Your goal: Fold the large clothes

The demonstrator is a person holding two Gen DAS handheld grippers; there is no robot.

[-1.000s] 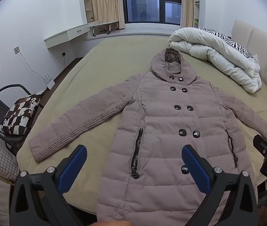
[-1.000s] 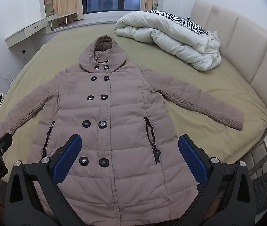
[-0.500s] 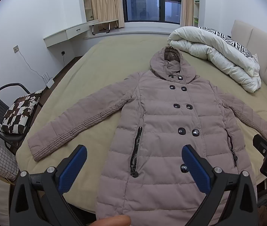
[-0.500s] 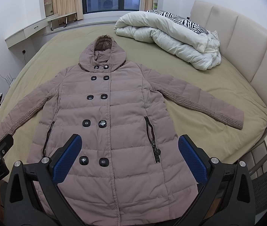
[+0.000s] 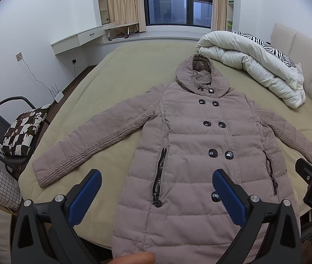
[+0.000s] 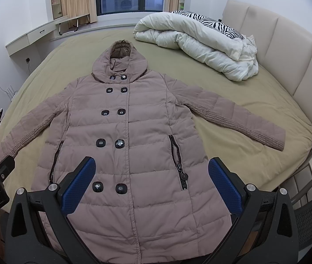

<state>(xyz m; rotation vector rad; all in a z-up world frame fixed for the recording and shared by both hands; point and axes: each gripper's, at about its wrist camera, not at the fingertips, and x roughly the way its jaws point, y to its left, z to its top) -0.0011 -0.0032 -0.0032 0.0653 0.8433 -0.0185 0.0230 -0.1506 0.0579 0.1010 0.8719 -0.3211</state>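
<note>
Olive bed (image 6: 255,118) carries one padded coat (image 6: 131,145) laid flat, hem nearest both gaping, empty tongs, left tongs (image 5: 156,192) and right tongs (image 6: 151,179); hood points toward the window, two sleeves spread outward.

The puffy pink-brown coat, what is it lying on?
The quilted pink-brown hooded coat lies flat on the olive-green bed sheet. The sheet directly beneath it is covered, so anything there stays hidden.

The left gripper (image 5: 157,194) has shifted slightly, so the coat (image 5: 200,154) sits a little further right in its view.
</note>
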